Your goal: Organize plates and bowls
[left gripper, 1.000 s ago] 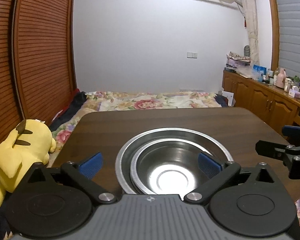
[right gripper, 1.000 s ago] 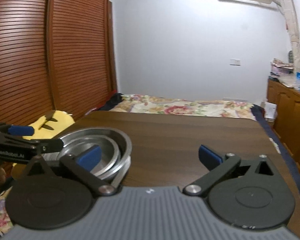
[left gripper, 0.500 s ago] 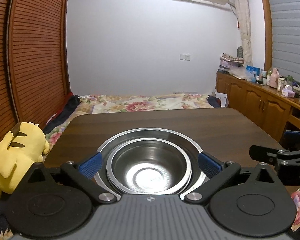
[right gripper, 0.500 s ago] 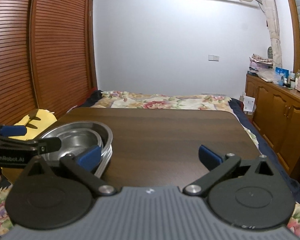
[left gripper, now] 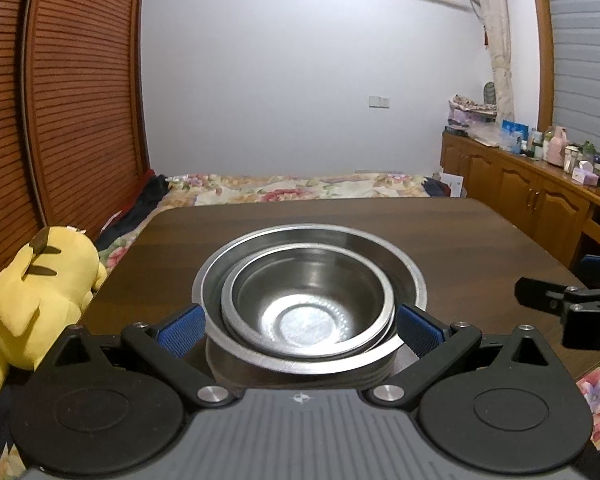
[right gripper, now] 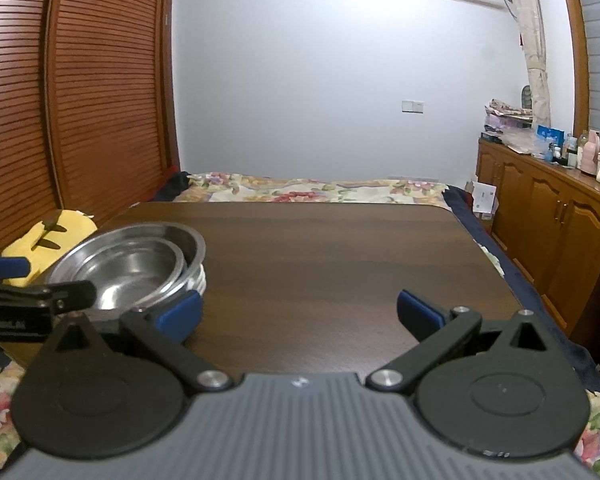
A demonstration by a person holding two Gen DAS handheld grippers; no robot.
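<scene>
Left gripper (left gripper: pixel 299 330) jaws wide, straddling nested steel bowls (left gripper: pixel 308 300) — right gripper (right gripper: pixel 300 314) empty

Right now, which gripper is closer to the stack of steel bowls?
Left. The left gripper has its open fingers on either side of the stack of steel bowls. The right gripper is open over bare table, off to the stack's right.

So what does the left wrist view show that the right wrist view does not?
Only the left wrist view shows the whole yellow plush toy and the smaller bowl's full inside, between the open left tongs. Only the right wrist view shows the bare right half of the table ahead of the open right tongs. Both show the nested steel bowls, bed and cabinets.
</scene>
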